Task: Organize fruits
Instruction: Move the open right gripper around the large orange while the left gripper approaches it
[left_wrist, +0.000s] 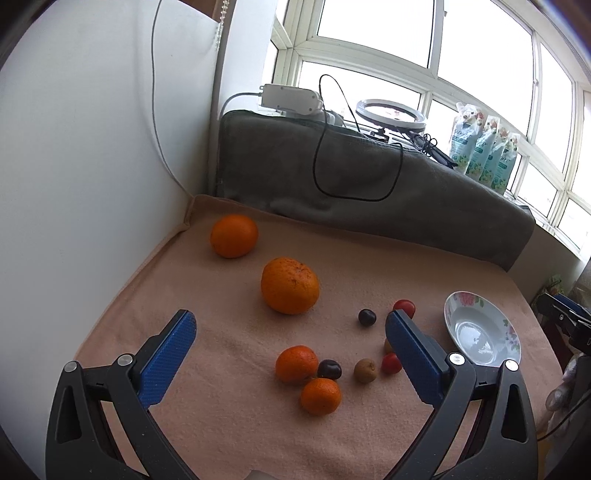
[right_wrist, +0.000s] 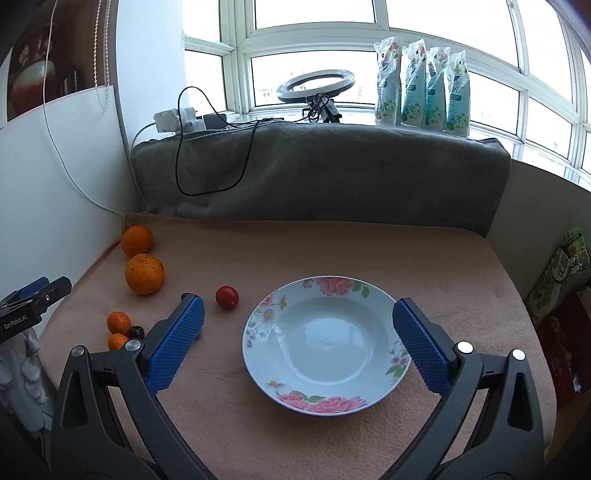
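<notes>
Fruits lie on a pink towel (left_wrist: 229, 406). Two large oranges (left_wrist: 290, 285) (left_wrist: 233, 235) sit toward the far left. Two small mandarins (left_wrist: 296, 363) (left_wrist: 320, 396), two dark cherries (left_wrist: 329, 369) (left_wrist: 367, 317), a brown longan (left_wrist: 365, 370) and two cherry tomatoes (left_wrist: 390, 363) (left_wrist: 404, 307) lie closer. My left gripper (left_wrist: 291, 326) is open and empty above them. A flowered white bowl (right_wrist: 258, 332) stands empty. My right gripper (right_wrist: 297, 312) is open and empty, its jaws on either side of the bowl above it. A tomato (right_wrist: 226, 297) lies left of the bowl.
A grey folded blanket (right_wrist: 332, 173) borders the towel's far edge, with a black cable (right_wrist: 207, 147) over it. A white wall panel (left_wrist: 92, 147) stands on the left. A ring light (right_wrist: 316, 85) and several pouches (right_wrist: 421, 88) stand on the windowsill. Boxes (right_wrist: 561, 280) stand at the right.
</notes>
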